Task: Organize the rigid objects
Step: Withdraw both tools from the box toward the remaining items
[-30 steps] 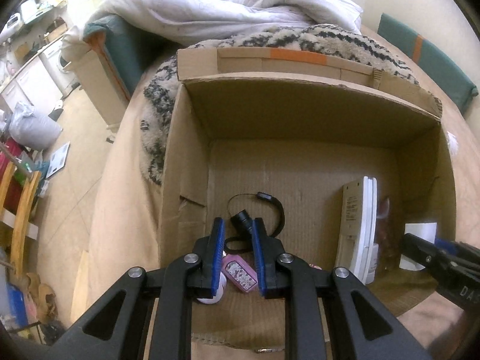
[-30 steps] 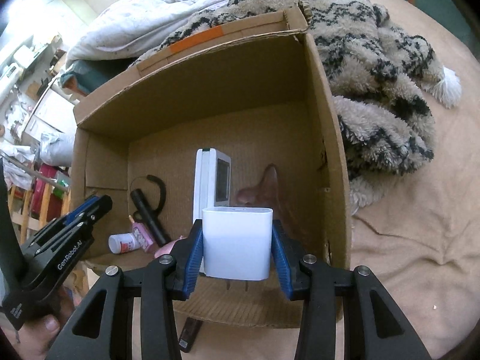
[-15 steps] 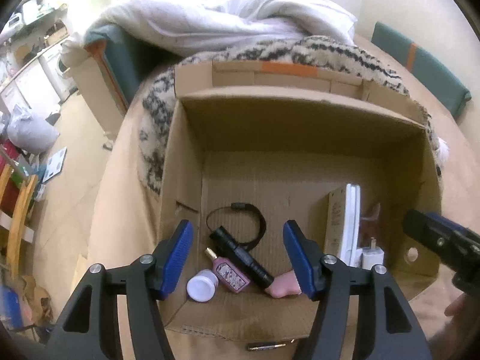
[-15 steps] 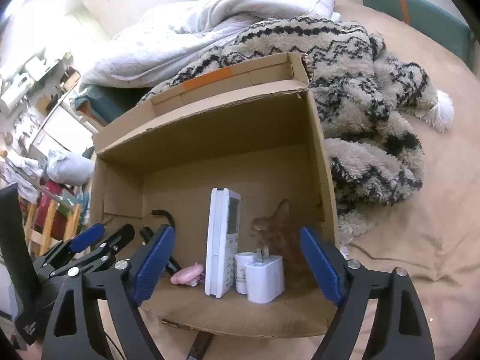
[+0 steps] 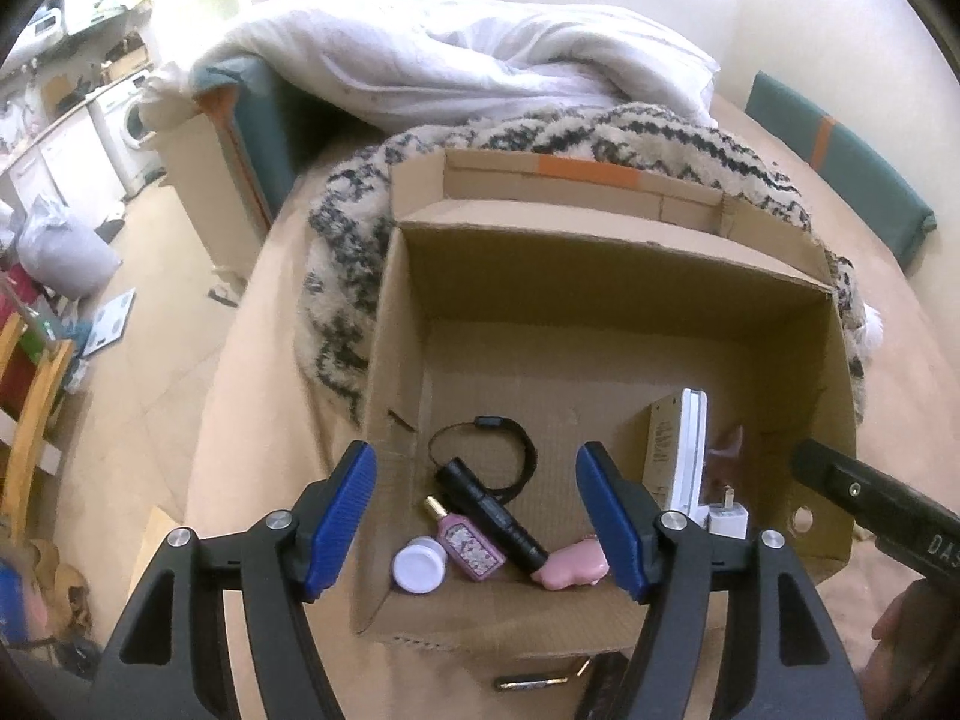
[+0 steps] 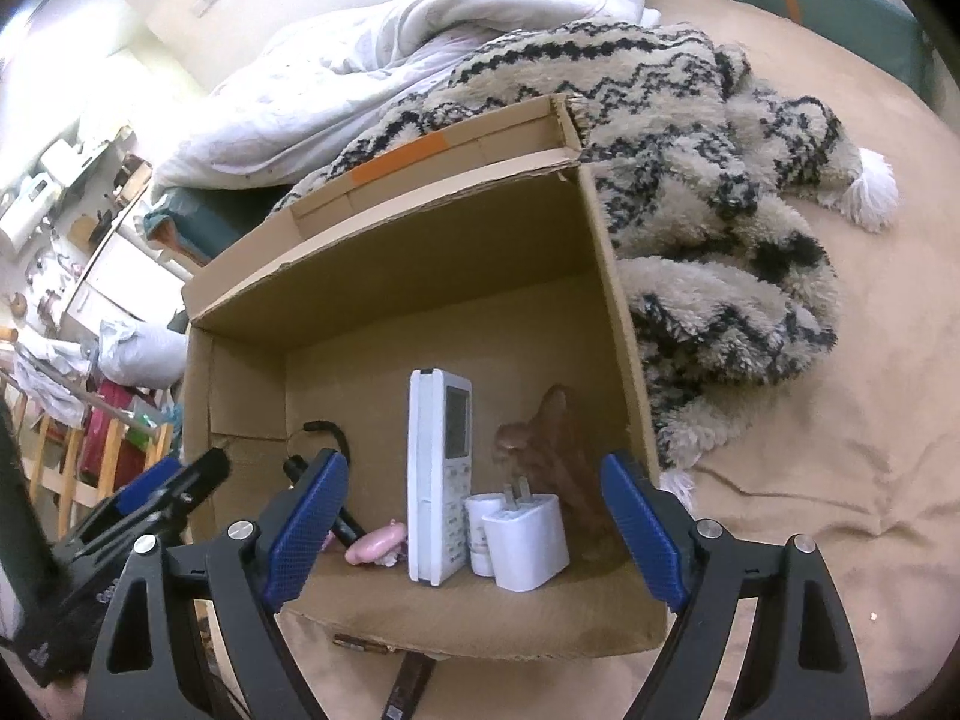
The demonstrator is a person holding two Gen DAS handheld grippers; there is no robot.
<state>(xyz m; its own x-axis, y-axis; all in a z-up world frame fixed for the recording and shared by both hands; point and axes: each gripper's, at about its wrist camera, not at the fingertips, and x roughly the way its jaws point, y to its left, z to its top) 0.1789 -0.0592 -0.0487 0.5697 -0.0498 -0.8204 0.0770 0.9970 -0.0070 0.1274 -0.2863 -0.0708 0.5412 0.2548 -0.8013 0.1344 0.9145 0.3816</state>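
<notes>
An open cardboard box (image 5: 600,276) (image 6: 384,276) stands on a tan bed. Inside lie a black flashlight (image 5: 495,516), a pink bottle (image 5: 471,546), a white-capped jar (image 5: 419,566), a pink toy (image 5: 570,567) (image 6: 375,546), a white remote (image 6: 438,474) (image 5: 687,450), a white charger plug (image 6: 528,540) (image 5: 727,517), a small white bottle (image 6: 480,516) and a brown figure (image 6: 552,450). My left gripper (image 5: 477,528) is open and empty above the box's near left. My right gripper (image 6: 474,534) is open and empty above the near right.
A patterned fuzzy blanket (image 6: 708,180) and a white duvet (image 5: 480,60) lie behind and right of the box. A thin metal item (image 5: 534,683) and a dark bar (image 6: 408,690) lie on the bed before the box. Floor clutter is at the left (image 5: 60,252).
My left gripper opened, released the flashlight and drew back. My right gripper opened, left the white charger plug standing in the box by the remote, and drew back upward.
</notes>
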